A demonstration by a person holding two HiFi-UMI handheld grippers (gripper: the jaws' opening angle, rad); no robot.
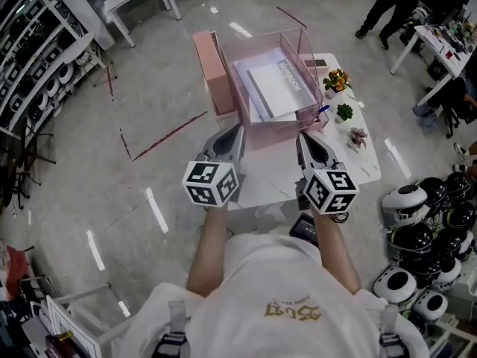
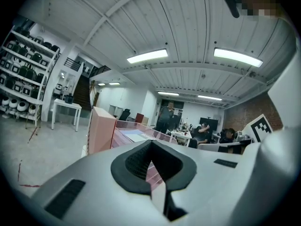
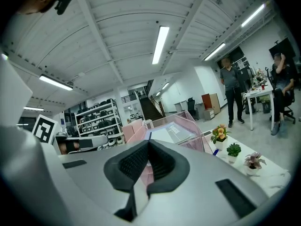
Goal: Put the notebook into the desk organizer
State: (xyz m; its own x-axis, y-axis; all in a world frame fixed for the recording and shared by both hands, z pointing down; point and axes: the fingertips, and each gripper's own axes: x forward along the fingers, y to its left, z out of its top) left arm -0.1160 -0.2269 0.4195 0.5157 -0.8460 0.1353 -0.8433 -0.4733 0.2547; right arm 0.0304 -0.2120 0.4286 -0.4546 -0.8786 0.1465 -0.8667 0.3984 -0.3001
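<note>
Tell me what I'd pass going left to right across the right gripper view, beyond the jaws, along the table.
pink box → desk organizer with the notebook lying inside → orange-flowered plant → green succulent → pale pinkish plant

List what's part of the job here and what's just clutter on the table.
Job: notebook, lying inside the pink mesh desk organizer; left gripper and right gripper, both shut and empty.
Clutter: orange-flowered potted plant, green succulent, pinkish succulent, blue pen.
</note>
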